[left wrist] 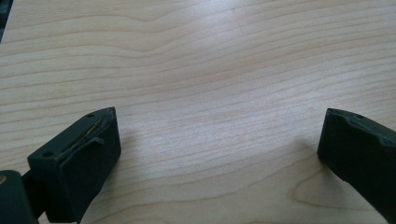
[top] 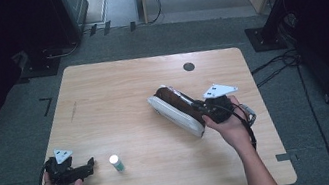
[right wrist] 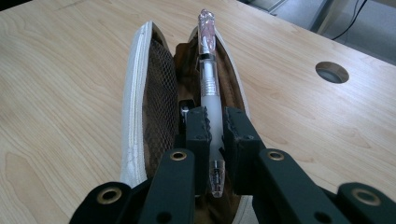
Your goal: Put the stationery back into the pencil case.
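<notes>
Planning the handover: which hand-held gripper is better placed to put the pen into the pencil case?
Right. The right hand-held gripper grips the pen over the open pencil case; the left hand-held gripper sits open, apart from both.

No text, label, brand, number or sign can be read in these pictures. The pen [right wrist: 208, 88] is clear and shows no printing that I can make out. The pencil case [right wrist: 156, 93] has plain white edges and brown mesh, without any mark. The small white bottle [top: 116, 163] on the table [top: 116, 88] has a green part, but it is too small to tell if something is written there. The grey plates on the grippers are blank.
</notes>
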The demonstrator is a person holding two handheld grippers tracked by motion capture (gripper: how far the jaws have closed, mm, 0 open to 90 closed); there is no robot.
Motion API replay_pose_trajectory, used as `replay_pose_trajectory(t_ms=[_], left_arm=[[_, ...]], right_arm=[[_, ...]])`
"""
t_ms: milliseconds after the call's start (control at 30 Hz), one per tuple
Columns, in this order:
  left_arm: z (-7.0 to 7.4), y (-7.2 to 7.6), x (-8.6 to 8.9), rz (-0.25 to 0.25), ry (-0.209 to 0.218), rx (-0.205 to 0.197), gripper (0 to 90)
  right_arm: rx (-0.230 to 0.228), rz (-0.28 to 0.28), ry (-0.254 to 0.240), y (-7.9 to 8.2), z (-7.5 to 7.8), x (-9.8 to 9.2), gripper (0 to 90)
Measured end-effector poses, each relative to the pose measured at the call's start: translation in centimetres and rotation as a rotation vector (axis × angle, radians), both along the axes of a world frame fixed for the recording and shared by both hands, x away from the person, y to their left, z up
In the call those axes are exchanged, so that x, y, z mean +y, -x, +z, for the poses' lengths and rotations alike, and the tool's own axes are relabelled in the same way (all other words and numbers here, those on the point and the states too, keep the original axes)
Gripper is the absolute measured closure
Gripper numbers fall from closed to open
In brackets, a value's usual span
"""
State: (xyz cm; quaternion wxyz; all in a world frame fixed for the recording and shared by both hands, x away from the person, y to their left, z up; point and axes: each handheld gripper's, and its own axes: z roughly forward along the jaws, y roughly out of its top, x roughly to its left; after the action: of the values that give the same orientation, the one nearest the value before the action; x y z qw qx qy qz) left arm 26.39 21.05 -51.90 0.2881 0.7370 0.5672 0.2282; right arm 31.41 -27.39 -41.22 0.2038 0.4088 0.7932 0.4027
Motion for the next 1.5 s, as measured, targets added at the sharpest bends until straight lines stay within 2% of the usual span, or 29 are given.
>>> replay_pose_trajectory(t_ms=[233, 467, 767, 900, 1267, 1367, 1500], left_arm=[[0.0, 0.0, 0.0, 0.000, 0.000, 0.001, 0.0], [0.0, 0.0, 0.0, 0.000, 0.000, 0.000, 0.0], [0.0, 0.0, 0.0, 0.000, -0.001, 0.000, 0.0], [0.0, 0.0, 0.0, 0.000, 0.000, 0.000, 0.0], [0.0, 0.0, 0.0, 0.000, 0.000, 0.000, 0.0], [0.0, 0.0, 0.0, 0.000, 0.000, 0.000, 0.0], [0.0, 0.0, 0.0, 0.000, 0.000, 0.000, 0.0]], right_arm=[[-0.004, -0.011, -0.005, -0.1, 0.0, 0.0, 81.3], [0.005, 0.004, 0.007, -0.1, 0.1, 0.2, 81.3], [0.042, 0.019, 0.022, -0.6, 0.0, 0.2, 81.2], [0.044, 0.018, 0.027, -0.8, -0.2, 0.3, 81.2], [0.047, 0.010, 0.019, -1.4, -0.6, 1.0, 80.9], [0.052, -0.005, 0.004, -1.5, -0.6, 1.2, 80.3], [0.035, -0.018, -0.028, -1.5, -0.5, 1.3, 77.2]])
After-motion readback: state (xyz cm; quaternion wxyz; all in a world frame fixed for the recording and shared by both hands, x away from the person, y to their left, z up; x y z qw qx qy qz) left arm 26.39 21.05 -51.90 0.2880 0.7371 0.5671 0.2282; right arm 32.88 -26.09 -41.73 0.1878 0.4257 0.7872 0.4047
